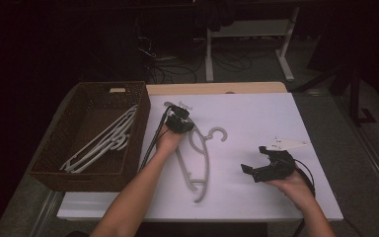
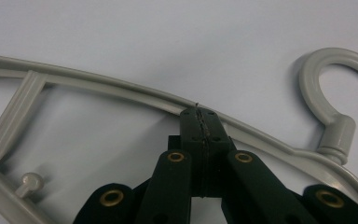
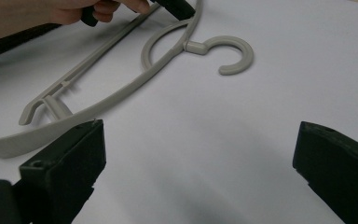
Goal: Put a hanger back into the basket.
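Note:
A grey plastic hanger [image 1: 206,165] lies flat on the white table [image 1: 256,113], its hook [image 1: 219,133] toward the far side. My left gripper [image 1: 190,128] is shut, and its tips rest against the hanger's upper arm near the neck. In the left gripper view the pads of the left gripper [image 2: 200,114] meet along a thin seam, the hanger [image 2: 121,91] runs just behind them, and I cannot tell whether they pinch its rim. My right gripper [image 1: 254,159] rests to the right of the hanger, open. Its jaws [image 3: 196,140] stand wide with bare table between them, and the hanger [image 3: 193,45] lies beyond.
A brown wicker basket [image 1: 54,173] holding grey hangers [image 1: 103,140] stands at the table's left edge, next to my left forearm. A wooden strip [image 1: 217,89] borders the far edge. Cables and a white desk frame [image 1: 286,54] lie on the floor beyond.

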Demonstrator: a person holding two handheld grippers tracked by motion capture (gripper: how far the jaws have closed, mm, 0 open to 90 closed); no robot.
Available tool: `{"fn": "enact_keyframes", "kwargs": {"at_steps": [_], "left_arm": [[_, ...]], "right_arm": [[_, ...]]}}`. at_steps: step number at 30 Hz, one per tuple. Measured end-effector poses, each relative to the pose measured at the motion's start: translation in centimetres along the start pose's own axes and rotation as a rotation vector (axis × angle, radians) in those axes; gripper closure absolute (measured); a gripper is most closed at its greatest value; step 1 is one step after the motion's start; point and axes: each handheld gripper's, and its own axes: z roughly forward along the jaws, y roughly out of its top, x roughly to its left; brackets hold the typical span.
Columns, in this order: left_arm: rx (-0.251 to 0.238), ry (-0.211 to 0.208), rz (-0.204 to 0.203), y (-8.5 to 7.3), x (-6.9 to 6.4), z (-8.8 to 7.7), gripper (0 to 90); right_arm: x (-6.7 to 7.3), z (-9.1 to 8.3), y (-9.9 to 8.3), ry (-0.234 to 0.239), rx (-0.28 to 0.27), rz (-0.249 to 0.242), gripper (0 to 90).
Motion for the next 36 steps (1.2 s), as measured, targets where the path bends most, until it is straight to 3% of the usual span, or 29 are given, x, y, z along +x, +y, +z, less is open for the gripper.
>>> {"fn": "enact_keyframes", "kwargs": {"at_steps": [12, 21, 25, 29, 32, 36], "left_arm": [[-0.003, -0.128, 0.087, 2.4, -5.6, 2.6, 90.0], [-0.001, -0.167, 0.147, 3.6, -9.2, 3.9, 90.0], [-0.007, -0.183, 0.146, 3.5, -9.0, 3.2, 89.2], [-0.029, -0.192, 0.145, 3.2, -7.9, 0.7, 82.8], [-0.025, -0.207, 0.12, 2.3, -6.8, -1.5, 70.6], [-0.045, -0.219, 0.101, 0.3, -5.6, -4.6, 56.5]], "right_arm": [[0.0, -0.1, 0.0, 0.004, -0.002, 0.002, 2.3], [0.0, 0.0, 0.0, 0.01, -0.001, -0.004, 2.3], [0.0, -0.1, 0.0, 0.025, 0.013, 0.005, 4.5], [0.1, -0.2, 0.0, 0.042, 0.046, -0.006, 8.9], [0.3, -0.1, -0.1, 0.066, 0.071, -0.012, 16.0], [0.7, 0.2, -0.4, 0.093, 0.108, -0.015, 36.3]]}}
